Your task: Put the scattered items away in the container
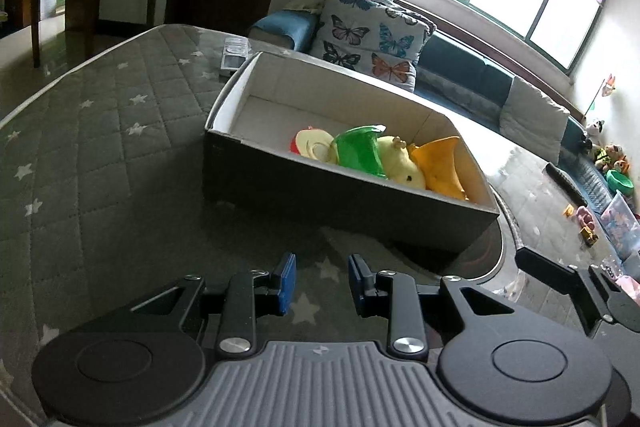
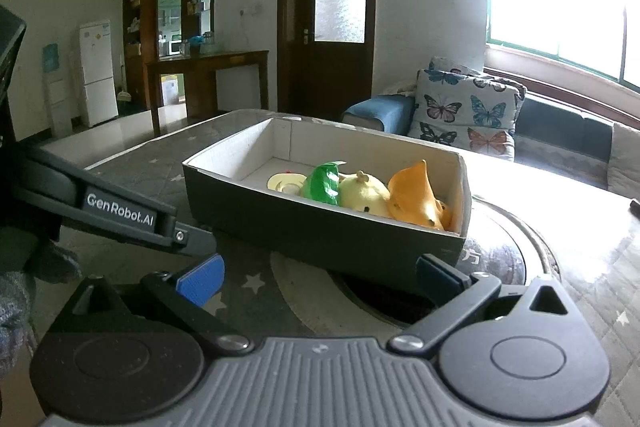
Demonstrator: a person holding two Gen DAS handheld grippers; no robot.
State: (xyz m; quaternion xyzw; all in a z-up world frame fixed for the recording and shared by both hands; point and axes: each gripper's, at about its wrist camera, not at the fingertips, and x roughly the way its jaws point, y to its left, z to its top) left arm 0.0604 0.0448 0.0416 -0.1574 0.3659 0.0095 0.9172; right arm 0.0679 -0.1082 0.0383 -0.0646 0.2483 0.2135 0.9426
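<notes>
Resting in the box (image 2: 320,223), light hollow toys (image 2: 362,195) suit rim pinches (both grippers (image 1: 322,283) (image 2: 320,277) gape, empty).

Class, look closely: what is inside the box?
Inside the box lie four toys: a red-and-cream apple half, a green piece, a yellow chick and an orange piece. Anything beneath them is hidden.

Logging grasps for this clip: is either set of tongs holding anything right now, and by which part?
Nothing is held. The left tongs and right tongs are both open and empty, in front of the box; the toys lie inside it.
</notes>
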